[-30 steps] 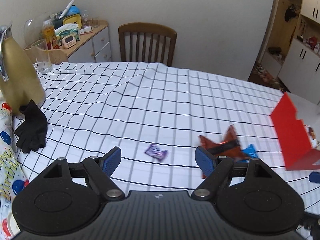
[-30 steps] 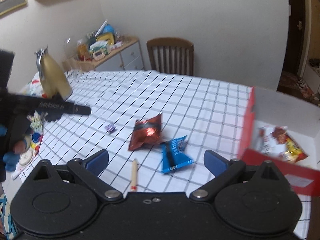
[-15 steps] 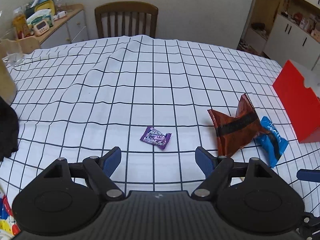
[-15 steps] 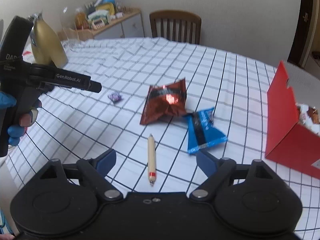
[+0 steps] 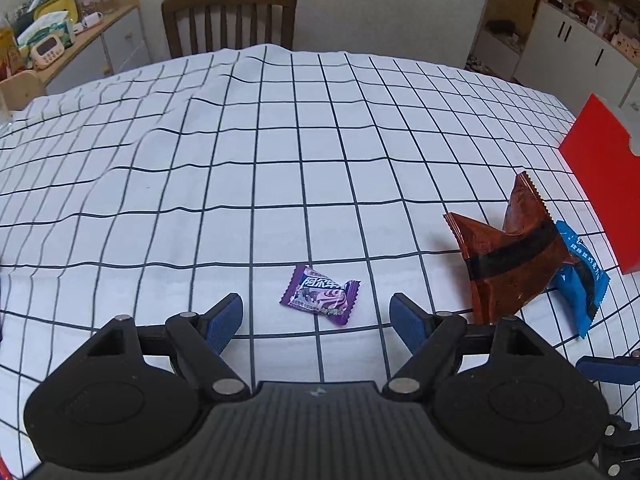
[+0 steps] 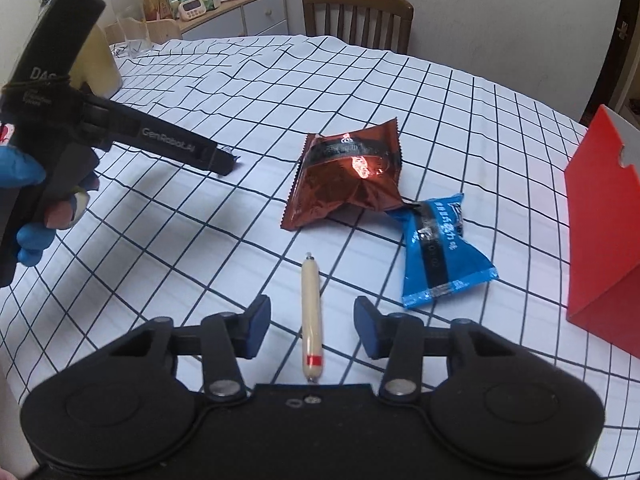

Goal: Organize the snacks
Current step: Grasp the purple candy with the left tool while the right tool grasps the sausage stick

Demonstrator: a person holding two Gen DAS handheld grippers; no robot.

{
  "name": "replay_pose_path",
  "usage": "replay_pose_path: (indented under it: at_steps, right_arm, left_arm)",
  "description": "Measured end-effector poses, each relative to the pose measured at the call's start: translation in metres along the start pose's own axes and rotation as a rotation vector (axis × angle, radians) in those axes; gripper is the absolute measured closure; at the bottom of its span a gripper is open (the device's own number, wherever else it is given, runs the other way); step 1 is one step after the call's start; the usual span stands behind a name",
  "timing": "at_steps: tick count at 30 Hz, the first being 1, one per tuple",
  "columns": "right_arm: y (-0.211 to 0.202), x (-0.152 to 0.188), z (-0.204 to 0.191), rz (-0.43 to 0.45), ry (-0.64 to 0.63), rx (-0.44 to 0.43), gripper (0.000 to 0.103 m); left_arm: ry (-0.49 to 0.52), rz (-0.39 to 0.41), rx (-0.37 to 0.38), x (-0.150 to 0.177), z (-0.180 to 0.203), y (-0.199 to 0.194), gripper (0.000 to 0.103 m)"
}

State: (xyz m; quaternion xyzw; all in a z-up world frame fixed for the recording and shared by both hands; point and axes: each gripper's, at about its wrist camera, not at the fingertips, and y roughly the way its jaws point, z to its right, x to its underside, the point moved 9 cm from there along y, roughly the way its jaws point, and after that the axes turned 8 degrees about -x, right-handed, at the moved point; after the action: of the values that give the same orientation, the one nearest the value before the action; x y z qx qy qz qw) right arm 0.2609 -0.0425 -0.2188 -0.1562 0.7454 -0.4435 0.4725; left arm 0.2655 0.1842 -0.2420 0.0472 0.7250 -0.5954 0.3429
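Left wrist view: we see our left gripper (image 5: 316, 312) with its jaws spread wide above a table covered by a white checked cloth (image 5: 248, 152). A small purple candy (image 5: 320, 294) lies flat on the cloth between the two blue pads (image 5: 224, 320), a little ahead of them, and touches neither. To the right a brown packet (image 5: 508, 268) stands partly crumpled, and a blue packet (image 5: 582, 276) lies just behind it, touching it. A red box (image 5: 600, 184) is at the right edge. A wooden chair (image 5: 230, 16) stands at the far side of the table.

Right wrist view: our right gripper (image 6: 312, 320) has just been closing its jaws, and they are now half closed around a thin sausage stick (image 6: 311, 316). The stick lies lengthwise between the pads, and a clear gap remains on each side, so nothing is pinched. Ahead of it are the brown packet (image 6: 348, 176) and the blue packet (image 6: 440, 252), touching at one corner. The red box (image 6: 604, 240) stands at the right. At the left, a hand in a blue glove (image 6: 28, 200) holds the left gripper (image 6: 224, 162) over the cloth (image 6: 200, 240).
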Motion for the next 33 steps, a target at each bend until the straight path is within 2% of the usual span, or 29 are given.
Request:
replay_pose_path:
  at_steps: [5,6,11,13,14,17,18,23,28,33]
  right_arm:
    - [0.009,-0.001,0.001,-0.015,0.006,0.000,0.067]
    - [0.010,-0.001,0.001,-0.018,0.005,0.000,0.068]
    - [0.015,0.000,0.004,-0.028,0.015,0.005,0.078]
    - [0.017,0.002,0.006,-0.035,0.021,0.006,0.084]
    - [0.018,0.003,0.006,-0.040,0.022,0.005,0.086]
    - [0.020,0.006,0.007,-0.053,0.014,0.015,0.090]
    - [0.021,0.008,0.007,-0.058,0.008,0.018,0.091]
    - [0.022,0.011,0.002,-0.062,-0.028,0.046,0.092]
    - [0.021,0.011,-0.001,-0.058,-0.050,0.062,0.095]
    - [0.014,0.014,0.004,-0.039,0.005,0.057,0.095]
  left_arm:
    - [0.025,0.000,0.020,-0.001,0.003,0.008,0.023]
    - [0.028,-0.001,0.024,-0.001,0.003,0.010,0.027]
    - [0.056,0.021,0.023,-0.004,0.005,0.014,0.028]
    - [0.066,0.032,0.009,-0.005,0.006,0.014,0.036]
    - [0.075,0.039,0.001,-0.005,0.007,0.013,0.043]
    - [0.100,0.049,-0.005,-0.003,0.012,0.009,0.056]
    - [0.105,0.052,-0.001,-0.002,0.013,0.008,0.063]
    - [0.097,0.048,0.002,-0.001,0.016,0.005,0.078]
    - [0.061,0.033,0.008,0.003,0.016,0.001,0.080]
    - [0.047,0.019,0.015,0.013,0.021,-0.007,0.081]
